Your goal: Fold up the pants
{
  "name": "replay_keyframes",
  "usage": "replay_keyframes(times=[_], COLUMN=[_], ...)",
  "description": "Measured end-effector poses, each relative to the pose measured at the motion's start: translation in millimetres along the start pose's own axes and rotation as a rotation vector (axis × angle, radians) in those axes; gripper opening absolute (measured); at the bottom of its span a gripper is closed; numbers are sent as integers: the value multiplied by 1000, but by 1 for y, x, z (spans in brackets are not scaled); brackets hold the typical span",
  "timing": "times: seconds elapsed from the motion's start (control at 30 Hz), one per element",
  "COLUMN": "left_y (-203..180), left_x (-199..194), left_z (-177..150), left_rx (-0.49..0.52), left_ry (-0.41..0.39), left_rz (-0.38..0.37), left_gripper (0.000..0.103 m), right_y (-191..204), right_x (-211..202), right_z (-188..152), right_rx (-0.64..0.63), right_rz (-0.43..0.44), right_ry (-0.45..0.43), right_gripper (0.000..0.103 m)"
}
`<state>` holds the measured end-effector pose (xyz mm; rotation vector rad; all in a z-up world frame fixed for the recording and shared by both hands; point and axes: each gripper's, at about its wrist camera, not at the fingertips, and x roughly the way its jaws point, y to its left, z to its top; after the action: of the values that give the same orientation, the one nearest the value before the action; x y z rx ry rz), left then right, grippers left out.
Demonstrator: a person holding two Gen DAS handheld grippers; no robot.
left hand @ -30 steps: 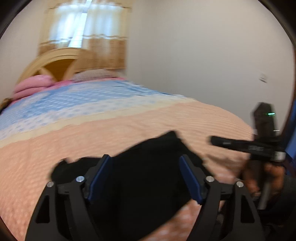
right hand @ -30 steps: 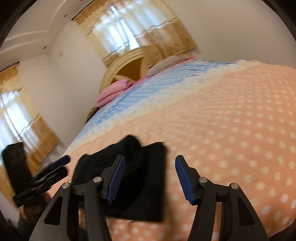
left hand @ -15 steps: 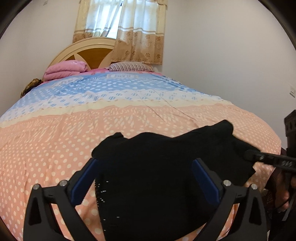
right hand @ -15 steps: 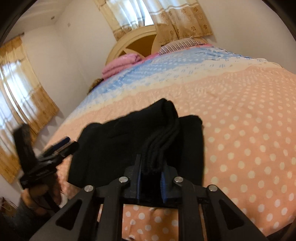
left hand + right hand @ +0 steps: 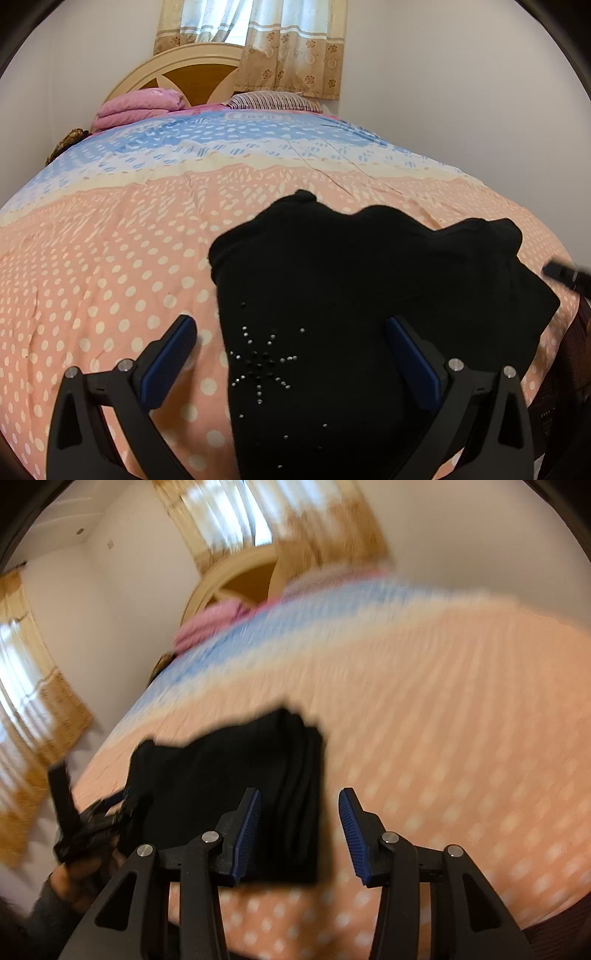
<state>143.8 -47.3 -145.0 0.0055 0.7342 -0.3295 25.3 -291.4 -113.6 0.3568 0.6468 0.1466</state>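
Note:
Black pants point(image 5: 369, 277) lie folded on the peach dotted bedcover point(image 5: 110, 240), a rhinestone star point(image 5: 260, 363) on the near part. My left gripper point(image 5: 290, 325) hovers just above them, open wide, its left finger over the bedcover and its right over the cloth. In the blurred right wrist view the pants point(image 5: 221, 775) show stacked folds along their right edge. My right gripper point(image 5: 300, 794) is opening; that folded edge lies below its left pad point(image 5: 247, 823), and neither pad presses on it. A tip of the right gripper point(image 5: 565, 273) shows at the pants' far right.
A pink folded blanket point(image 5: 140, 109) and a striped pillow point(image 5: 273, 101) lie at the wooden headboard point(image 5: 184, 66), under a curtained window. The bed's near edge runs below the pants. A hand point(image 5: 74, 871) holds the left gripper at lower left.
My left gripper opened wider and sank closer to the pants. My right gripper closed on the pants' folded edge half a second ago and has now let it go.

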Motion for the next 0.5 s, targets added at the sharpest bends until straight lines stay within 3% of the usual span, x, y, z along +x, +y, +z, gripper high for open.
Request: replay_keyframes(times=[0.1, 0.17, 0.2, 0.23, 0.33, 0.4, 0.43, 0.5], left_y=[1, -1, -1, 0, 5, 8, 9, 8], left_x=[-1, -2, -2, -2, -2, -1, -2, -10], left_z=[0, 0, 0, -2, -2, -3, -3, 0], left_rx=[-13, -7, -3, 0, -5, -20, -30, -40], left_ry=[3, 1, 0, 0, 1, 5, 13, -8], left_rz=[-4, 4, 6, 9, 8, -1, 0, 23], left_gripper=[103, 103, 103, 103, 103, 103, 103, 103], right_y=[14, 21, 22, 21, 4, -12, -21, -22], right_x=[1, 14, 30, 43, 75, 89, 86, 73], right_z=[18, 26, 29, 31, 25, 19, 16, 18], right_rx=[-30, -23, -5, 6, 40, 93, 141, 144], right_rz=[76, 191, 266, 262, 43, 43, 88, 80], right_ry=[-38, -34, 11, 38, 78, 147, 142, 110], right_gripper=[46, 46, 46, 46, 46, 50, 50, 50])
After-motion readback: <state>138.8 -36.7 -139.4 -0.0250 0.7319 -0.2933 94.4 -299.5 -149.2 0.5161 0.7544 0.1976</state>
